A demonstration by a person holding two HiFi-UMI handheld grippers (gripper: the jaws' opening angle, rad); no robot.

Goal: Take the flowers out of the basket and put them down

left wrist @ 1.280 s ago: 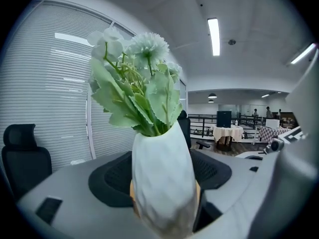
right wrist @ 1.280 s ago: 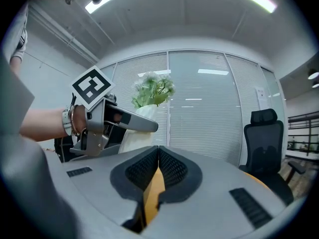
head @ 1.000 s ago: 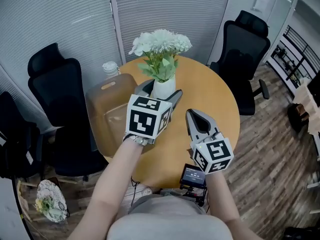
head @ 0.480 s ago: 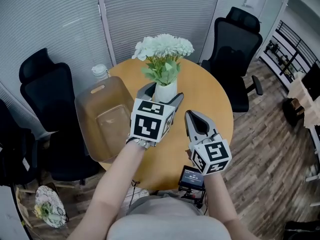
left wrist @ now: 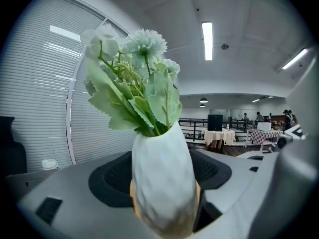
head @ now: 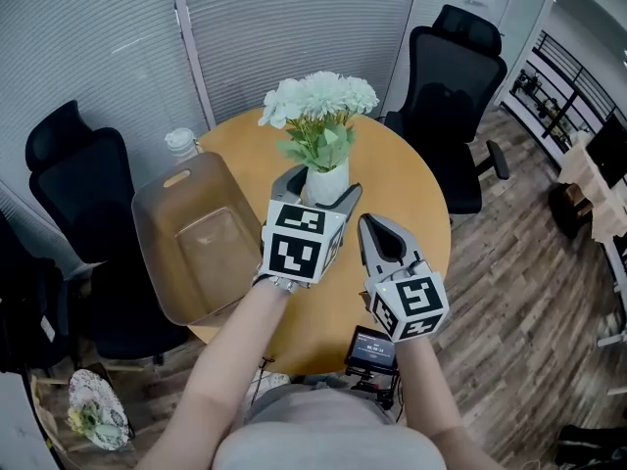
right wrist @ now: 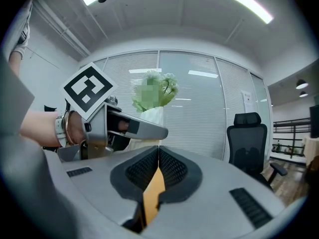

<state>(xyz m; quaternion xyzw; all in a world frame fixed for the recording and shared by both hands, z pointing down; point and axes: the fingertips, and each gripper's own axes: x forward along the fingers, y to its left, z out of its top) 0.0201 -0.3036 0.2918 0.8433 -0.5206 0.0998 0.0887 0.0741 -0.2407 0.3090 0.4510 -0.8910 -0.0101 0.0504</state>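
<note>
Round wooden table (head: 411,213): left gripper (head: 323,185) clamps white vase (head: 326,172) holding flowers (head: 318,101); right gripper (head: 367,223) closed, empty; basket (head: 162,253) just left.

left gripper (head: 323,182) out front, tight on the vase (left wrist: 162,183); right gripper (head: 368,223) just beside it, jaws together

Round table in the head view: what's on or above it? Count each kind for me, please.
White vase of flowers: 1
Brown translucent basket: 1
White-capped bottle: 1
Hand-held grippers: 2, the left hand-held gripper and the right hand-held gripper
Total: 5
</note>
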